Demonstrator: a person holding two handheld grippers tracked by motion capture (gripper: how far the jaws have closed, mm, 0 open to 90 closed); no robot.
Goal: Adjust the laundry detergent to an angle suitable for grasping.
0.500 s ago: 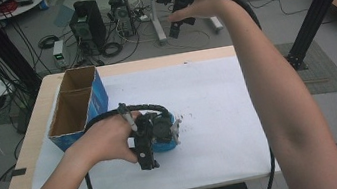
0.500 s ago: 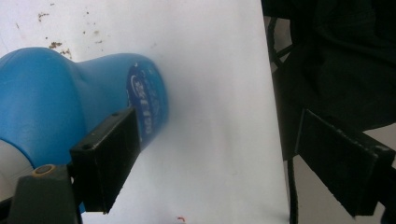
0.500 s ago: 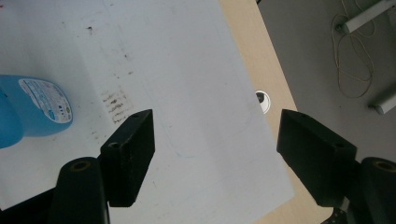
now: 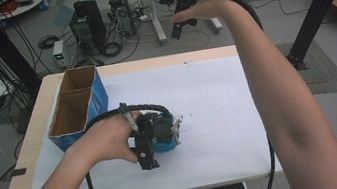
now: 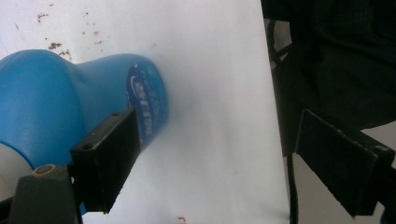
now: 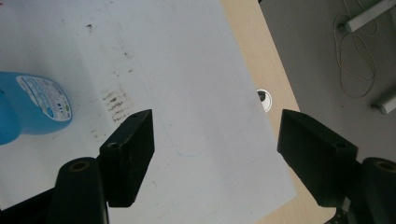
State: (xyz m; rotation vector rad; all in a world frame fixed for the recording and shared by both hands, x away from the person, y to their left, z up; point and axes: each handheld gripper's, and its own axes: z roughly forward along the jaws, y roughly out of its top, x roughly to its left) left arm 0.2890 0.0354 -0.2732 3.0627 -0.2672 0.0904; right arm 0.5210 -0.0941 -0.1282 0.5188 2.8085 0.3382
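in the high view the blue bottle [image 4: 166, 144] lies near the middle of the white sheet [image 4: 220, 117], mostly hidden under the left gripper [image 4: 145, 151] and the hand [image 4: 105, 142] that bears it; a blue rim and a pale end show. in the left gripper view the bottle's lower end is cut off by the left edge, its label print too blurred to read, and one black jaw covers part of it. in the right gripper view the bottle is cut by the left edge and its label text is too small to read. the cardboard box's [image 4: 75, 111] floor lies in shadow.
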